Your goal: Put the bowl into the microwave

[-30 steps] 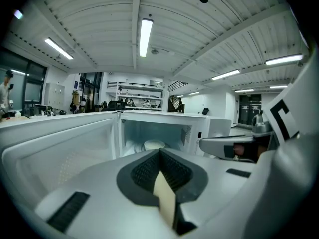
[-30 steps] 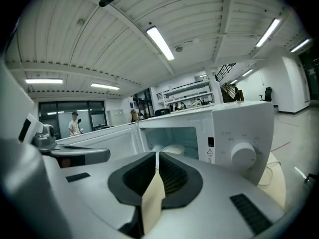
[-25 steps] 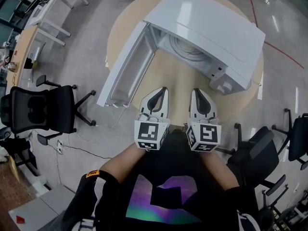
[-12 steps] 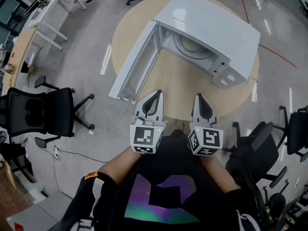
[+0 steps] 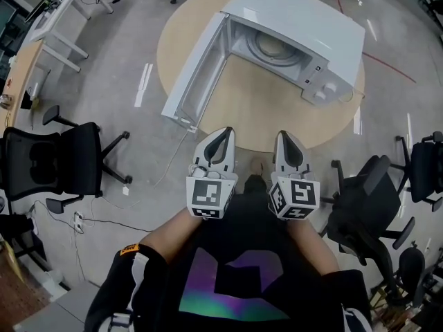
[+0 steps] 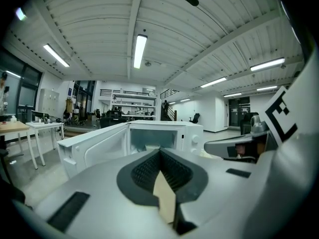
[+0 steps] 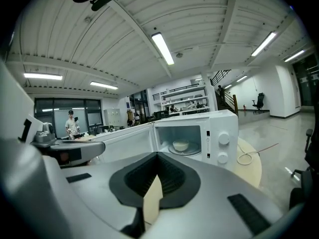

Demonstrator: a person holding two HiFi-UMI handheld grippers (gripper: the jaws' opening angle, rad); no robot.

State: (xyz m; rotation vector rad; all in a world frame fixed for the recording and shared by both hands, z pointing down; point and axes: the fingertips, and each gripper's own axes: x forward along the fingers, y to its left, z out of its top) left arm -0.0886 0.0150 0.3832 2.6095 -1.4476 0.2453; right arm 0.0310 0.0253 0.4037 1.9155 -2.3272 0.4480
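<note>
Round wooden desk (image 5: 263, 116): white boxy microwave (image 5: 297, 19) at 12 o'clock, small pale bowl (image 7: 180, 145) inside; left hand-held gripper (image 5: 221, 135), right hand-held gripper (image 5: 286, 137) closed, empty, at 6 o'clock; may slam open white door (image 5: 194, 75), jolting bowl.

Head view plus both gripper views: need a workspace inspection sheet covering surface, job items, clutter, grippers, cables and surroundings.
Surface: round light wooden table, carrying the microwave.
Job's things: white microwave with its door swung wide open; small pale bowl already sits on the turntable inside.
Clutter: nothing seen.
Grippers: left gripper and right gripper both shut and empty, held near the table's near edge, apart from the microwave.
Cables: light cable looped on the table by the microwave's knob side; thin cable trails across the floor.
Surroundings: black office chairs on both sides, grey floor.
</note>
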